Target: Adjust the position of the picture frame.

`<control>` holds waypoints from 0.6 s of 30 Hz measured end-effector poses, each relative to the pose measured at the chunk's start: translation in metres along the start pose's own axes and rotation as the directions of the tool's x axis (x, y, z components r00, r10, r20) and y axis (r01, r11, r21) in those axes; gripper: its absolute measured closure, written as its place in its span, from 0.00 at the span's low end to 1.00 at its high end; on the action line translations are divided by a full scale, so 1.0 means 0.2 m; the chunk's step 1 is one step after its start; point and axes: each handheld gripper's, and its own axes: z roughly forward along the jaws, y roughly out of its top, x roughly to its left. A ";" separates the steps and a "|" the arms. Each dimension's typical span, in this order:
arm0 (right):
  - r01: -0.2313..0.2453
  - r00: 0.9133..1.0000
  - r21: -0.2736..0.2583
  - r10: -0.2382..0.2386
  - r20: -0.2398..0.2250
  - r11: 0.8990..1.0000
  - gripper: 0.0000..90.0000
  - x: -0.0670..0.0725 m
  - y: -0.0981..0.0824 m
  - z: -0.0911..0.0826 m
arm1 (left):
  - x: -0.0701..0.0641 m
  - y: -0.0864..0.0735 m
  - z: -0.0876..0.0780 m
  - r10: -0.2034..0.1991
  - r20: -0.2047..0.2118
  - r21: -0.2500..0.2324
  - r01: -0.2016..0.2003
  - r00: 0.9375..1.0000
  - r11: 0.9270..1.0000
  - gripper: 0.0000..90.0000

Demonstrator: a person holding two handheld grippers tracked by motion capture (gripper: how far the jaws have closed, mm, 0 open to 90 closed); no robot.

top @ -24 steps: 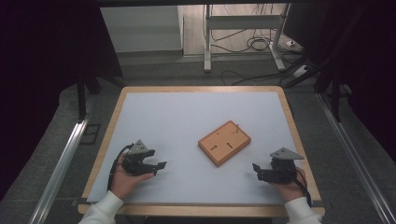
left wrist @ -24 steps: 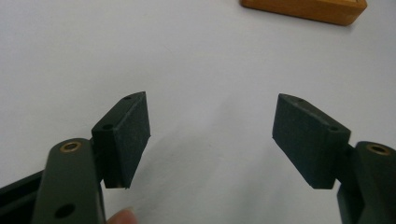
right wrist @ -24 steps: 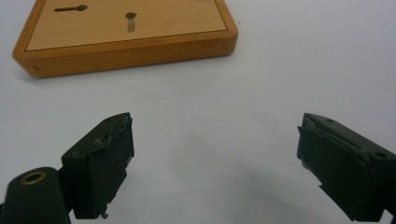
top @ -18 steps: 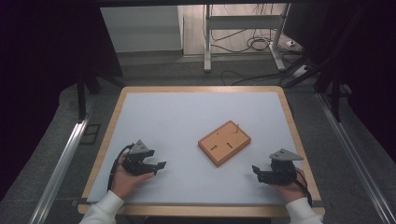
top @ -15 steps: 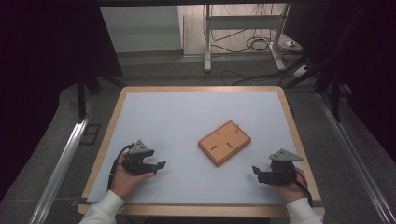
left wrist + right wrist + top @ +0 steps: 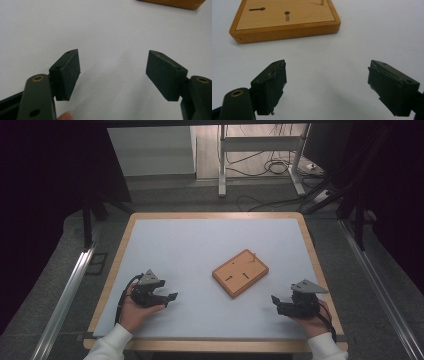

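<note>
One wooden board (image 6: 240, 273) lies flat right of the table's (image 6: 200, 240) middle, a thin peg (image 6: 254, 255) upright at its far corner (slots and a hole show beside it). Nothing has been handled yet. Left gripper (image 6: 170, 297) and right gripper (image 6: 276, 301) rest well apart from it, jaws spread and empty. Compared with the earlier frames, nothing has shifted.

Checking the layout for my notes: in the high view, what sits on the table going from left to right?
Left tongs, open with nothing between them → wooden board with a thin peg standing at its far corner → right tongs, also open with nothing held. All lie on the white table.
</note>
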 end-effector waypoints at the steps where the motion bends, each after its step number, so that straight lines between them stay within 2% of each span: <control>1: -0.004 1.000 0.005 0.004 -0.010 1.000 0.18 0.00 0.00 0.01 | 0.00 0.00 0.00 0.000 0.000 0.001 0.000 1.000 1.000 0.30; 7: -0.009 1.000 0.019 0.009 -0.028 1.000 0.20 0.01 0.04 0.05 | 0.00 -0.01 -0.02 0.004 -0.001 -0.008 -0.004 1.000 1.000 0.30; 12: -0.021 1.000 0.001 0.021 -0.017 1.000 0.22 0.02 0.09 0.06 | -0.01 -0.02 -0.02 0.006 0.009 -0.010 -0.005 1.000 1.000 0.30; 18: -0.005 1.000 0.005 0.005 -0.022 1.000 0.23 0.04 0.16 0.09 | -0.01 -0.01 -0.02 0.005 0.006 -0.004 -0.005 1.000 1.000 0.30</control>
